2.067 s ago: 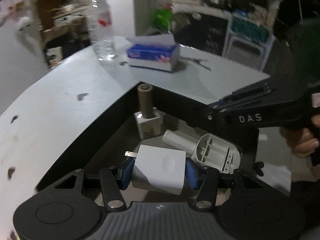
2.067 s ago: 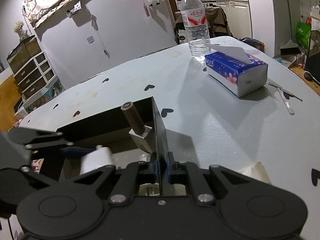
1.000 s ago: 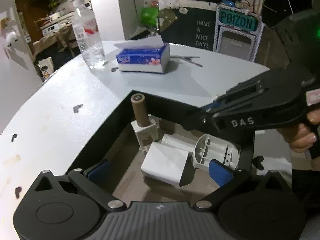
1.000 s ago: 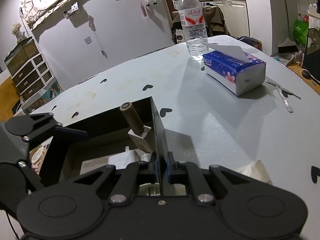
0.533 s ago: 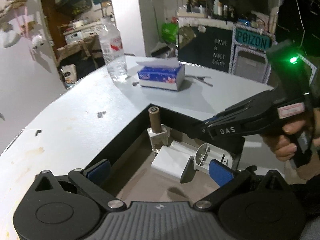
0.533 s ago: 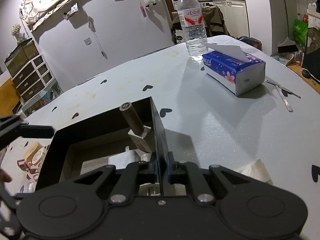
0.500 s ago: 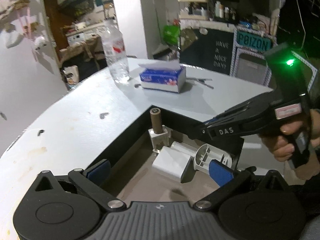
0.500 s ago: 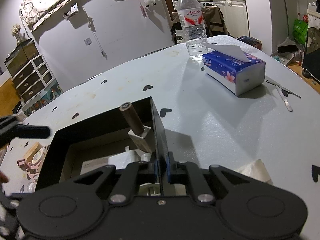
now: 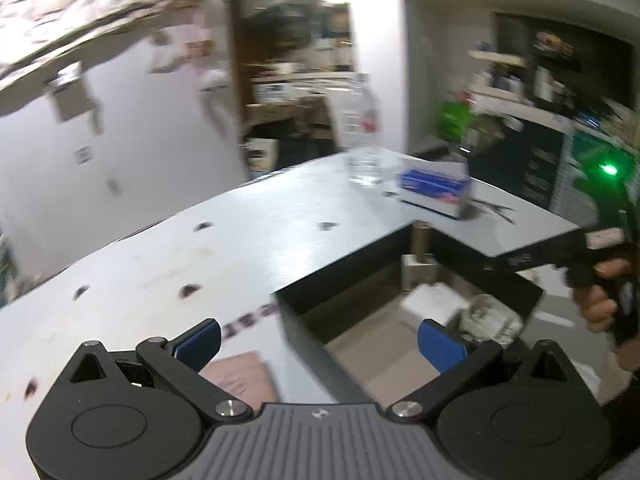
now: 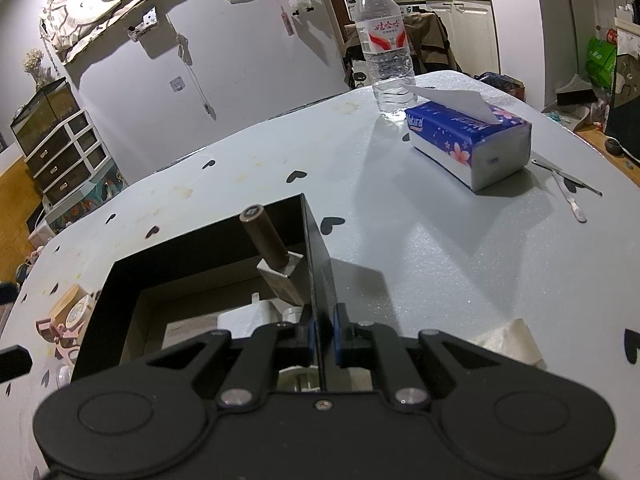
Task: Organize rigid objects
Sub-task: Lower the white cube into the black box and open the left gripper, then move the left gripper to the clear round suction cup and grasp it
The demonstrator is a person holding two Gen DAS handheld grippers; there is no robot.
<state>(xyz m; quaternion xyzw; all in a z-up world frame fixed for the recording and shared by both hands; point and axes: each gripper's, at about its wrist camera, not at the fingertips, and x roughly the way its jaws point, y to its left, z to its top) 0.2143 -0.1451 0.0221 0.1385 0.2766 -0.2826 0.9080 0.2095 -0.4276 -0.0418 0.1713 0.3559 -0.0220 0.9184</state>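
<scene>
A black open box (image 10: pixel 316 248) sits on the pale table. Inside it stand a brown-capped bottle (image 10: pixel 266 240) and a white charger block (image 10: pixel 248 316). My right gripper (image 10: pixel 324 336) is shut on the box's right wall, with the thin wall pinched between its blue pads. In the left wrist view, my left gripper (image 9: pixel 320 340) hovers open and empty over the box's near-left corner (image 9: pixel 340 276). Beyond it lie the charger (image 9: pixel 434 304), a white plastic holder (image 9: pixel 488 316) and the bottle (image 9: pixel 420 240). A hand (image 9: pixel 600 300) holds the right gripper (image 9: pixel 540 256).
A water bottle (image 10: pixel 384 48) and a blue tissue pack (image 10: pixel 468 140) stand at the far side, with metal tweezers (image 10: pixel 568 188) to their right. A crumpled tissue (image 10: pixel 508 340) lies near right. Small trinkets (image 10: pixel 72 312) lie left of the box. A pink item (image 9: pixel 240 376) lies under my left gripper.
My left gripper let go of the white charger inside the box, then drew back up and to the left, rolling as it went. The right gripper kept still on the wall.
</scene>
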